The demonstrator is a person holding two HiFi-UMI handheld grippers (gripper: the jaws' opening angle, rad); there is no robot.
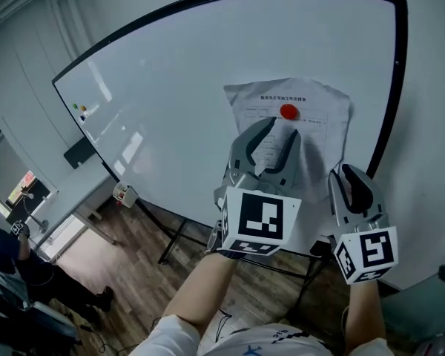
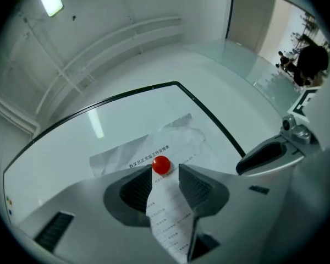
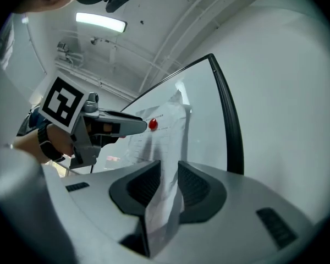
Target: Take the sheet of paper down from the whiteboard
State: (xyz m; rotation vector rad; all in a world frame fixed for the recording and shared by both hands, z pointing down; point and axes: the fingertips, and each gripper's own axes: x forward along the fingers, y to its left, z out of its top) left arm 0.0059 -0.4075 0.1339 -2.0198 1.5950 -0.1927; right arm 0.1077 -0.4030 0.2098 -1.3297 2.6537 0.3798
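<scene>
A creased printed sheet of paper (image 1: 319, 110) hangs on the whiteboard (image 1: 193, 87), pinned by a round red magnet (image 1: 288, 111). My left gripper (image 1: 279, 128) is open right below the magnet, one finger on each side, nothing pressed between them. In the left gripper view the magnet (image 2: 161, 165) sits just ahead of the gap of the gripper (image 2: 165, 175), with the sheet (image 2: 176, 142) behind. My right gripper (image 1: 343, 172) is at the sheet's lower right. In the right gripper view its jaws (image 3: 169, 166) are shut on a fold of the sheet (image 3: 165, 125); the magnet (image 3: 152, 124) and left gripper (image 3: 107, 126) show beyond.
The whiteboard stands on a black frame (image 1: 174, 239) over a wooden floor. Small magnets (image 1: 81, 110) and a dark eraser (image 1: 80, 153) sit at its left edge. A white desk (image 1: 67, 228) and a seated person (image 1: 7, 251) are at the lower left.
</scene>
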